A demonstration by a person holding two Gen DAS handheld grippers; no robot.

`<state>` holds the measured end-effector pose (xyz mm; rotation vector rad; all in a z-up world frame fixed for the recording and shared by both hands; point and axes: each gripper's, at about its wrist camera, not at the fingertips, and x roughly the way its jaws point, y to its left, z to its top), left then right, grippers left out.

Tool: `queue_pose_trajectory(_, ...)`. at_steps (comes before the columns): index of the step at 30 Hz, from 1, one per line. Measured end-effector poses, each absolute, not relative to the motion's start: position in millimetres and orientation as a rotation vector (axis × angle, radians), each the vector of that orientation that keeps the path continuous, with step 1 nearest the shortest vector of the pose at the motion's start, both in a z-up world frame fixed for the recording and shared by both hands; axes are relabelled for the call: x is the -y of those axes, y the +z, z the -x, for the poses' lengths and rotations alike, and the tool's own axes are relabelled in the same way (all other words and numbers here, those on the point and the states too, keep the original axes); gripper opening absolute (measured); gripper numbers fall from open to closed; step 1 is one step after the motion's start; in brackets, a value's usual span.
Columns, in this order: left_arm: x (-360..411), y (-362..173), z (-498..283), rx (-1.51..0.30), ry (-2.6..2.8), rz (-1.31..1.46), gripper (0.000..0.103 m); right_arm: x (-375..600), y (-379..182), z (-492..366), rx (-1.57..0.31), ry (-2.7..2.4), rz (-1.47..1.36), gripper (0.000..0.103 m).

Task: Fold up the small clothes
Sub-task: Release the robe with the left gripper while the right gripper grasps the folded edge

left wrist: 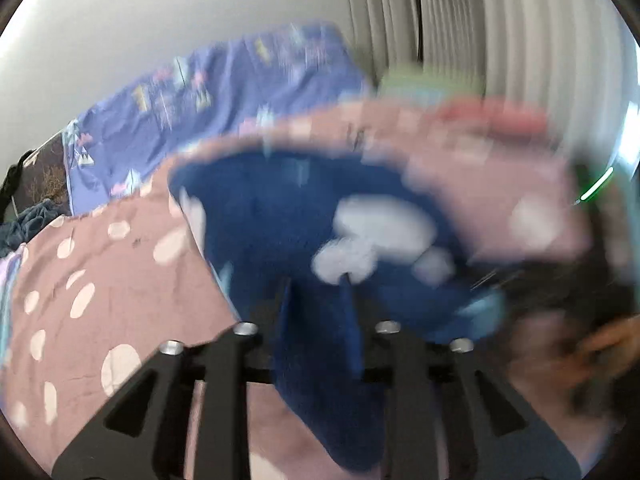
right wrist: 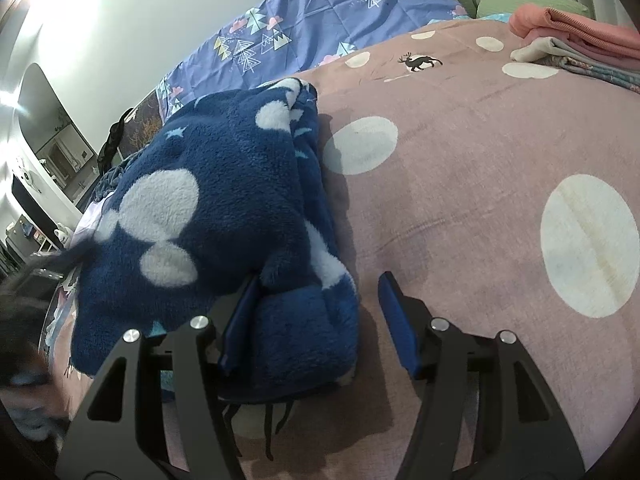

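Left wrist view: we see left gripper (left wrist: 316, 284) pinching fold of blue fleece garment (left wrist: 280, 208) over pink dotted bedspread (left wrist: 80, 280); blur hides pad contact. Right gripper (right wrist: 320, 300) stands apart, jaws parted, garment corner (right wrist: 296, 320) between them, right pad clear.

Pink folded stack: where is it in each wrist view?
Left wrist: pink folded stack, upper right, blurred, beyond the blue fleece garment.
Right wrist: top right corner, on the dotted pink bedspread.
Shared landmark: purple tree-print sheet along the wall.
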<state>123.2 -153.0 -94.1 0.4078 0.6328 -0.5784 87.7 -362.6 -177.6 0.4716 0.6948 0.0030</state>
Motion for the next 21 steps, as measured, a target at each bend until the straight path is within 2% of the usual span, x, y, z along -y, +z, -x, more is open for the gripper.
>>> queue_pose_trajectory(1,155.5,-111.4,-128.5,-0.623,-0.562,-0.454,0.029,362.1,-177.2,-87.7,-0.695,0.007,-0.468,0.062)
queue_pose_trajectory(5,153.3,-103.7,-126.6,-0.666,-0.547,-0.452,0.027,362.7,-172.3,-83.3,-0.694,0.01,-0.461,0.062)
queue_pose_trajectory(7,155.2,-104.6,-121.7,-0.645,-0.54,-0.497,0.027,365.4,-164.0,-78.9,-0.693,0.02,-0.481,0.046)
queue_pose_trajectory(8,153.8,-104.2,-121.9,-0.644,-0.541,-0.485,0.026,366.0,-156.2,-75.8,-0.681,0.043,-0.492,0.028)
queue_pose_trajectory(10,149.3,-103.3,-123.4,-0.654,-0.546,-0.447,0.025,362.4,-132.0,-66.9,-0.617,0.046,-0.458,0.022)
queue_pose_trajectory(11,148.7,-102.8,-125.3,-0.658,-0.548,-0.436,0.025,359.4,-120.1,-65.2,-0.584,0.063,-0.427,0.013)
queue_pose_trajectory(14,152.5,-103.1,-123.7,-0.652,-0.549,-0.445,0.025,346.1,-93.9,-69.7,-0.511,0.193,-0.379,0.011)
queue_pose_trajectory(16,150.6,-104.4,-123.9,-0.649,-0.552,-0.436,0.025,335.8,-93.4,-84.5,-0.528,0.193,-0.344,0.011)
queue_pose_trajectory(19,143.2,-105.3,-126.9,-0.649,-0.581,-0.398,0.025,325.4,-138.2,-126.0,-0.718,0.136,-0.291,0.008)
queue_pose_trajectory(21,141.4,-105.6,-125.6,-0.641,-0.597,-0.386,0.025,322.8,-145.7,-126.8,-0.689,0.138,-0.232,0.007)
